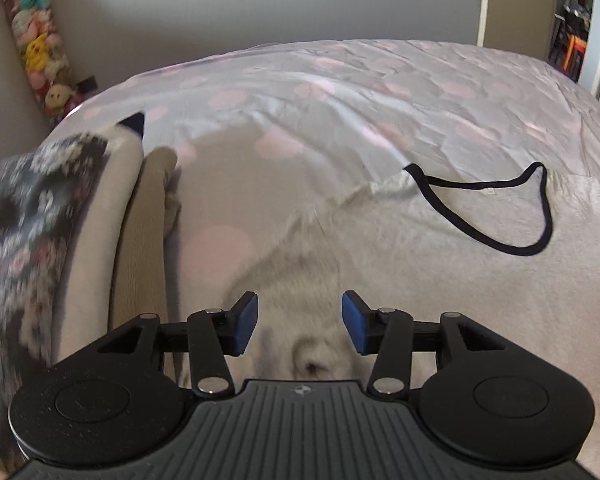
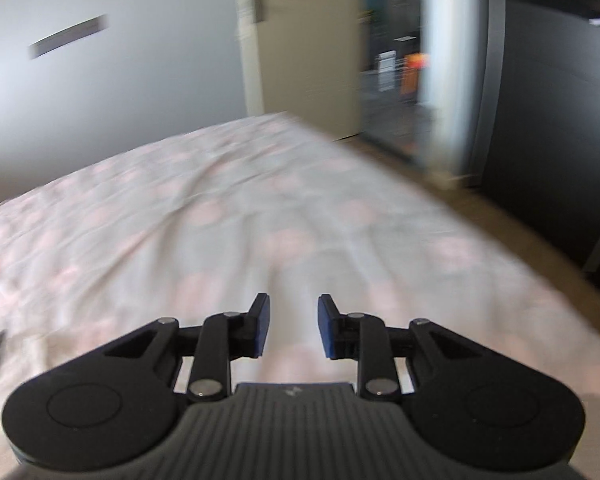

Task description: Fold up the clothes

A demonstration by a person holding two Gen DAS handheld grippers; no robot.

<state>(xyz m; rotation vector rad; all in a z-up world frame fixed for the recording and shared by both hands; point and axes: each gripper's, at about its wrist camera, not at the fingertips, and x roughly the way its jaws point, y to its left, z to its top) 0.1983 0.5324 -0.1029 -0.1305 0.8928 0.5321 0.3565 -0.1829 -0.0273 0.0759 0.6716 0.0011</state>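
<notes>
Both the left gripper (image 1: 299, 322) and right gripper (image 2: 293, 326) hang released, probably lining up over the grey black-trimmed cotton top (image 1: 440, 264) spread flat on the pink-dotted bed (image 1: 340, 92).

Garments: one grey garment (image 1: 440, 280) with black-trimmed neckline, lying on the bed
Beds: one bed (image 1: 380, 92), cover grey with pink dots
Cushions: one floral cushion (image 1: 24, 232) at left edge
Plush toys: one hanging column (image 1: 40, 48); individual count cannot be told
Tools: two, one left tool (image 1: 299, 322), one right tool (image 2: 293, 326)
Doors: one door (image 2: 308, 48), open
</notes>
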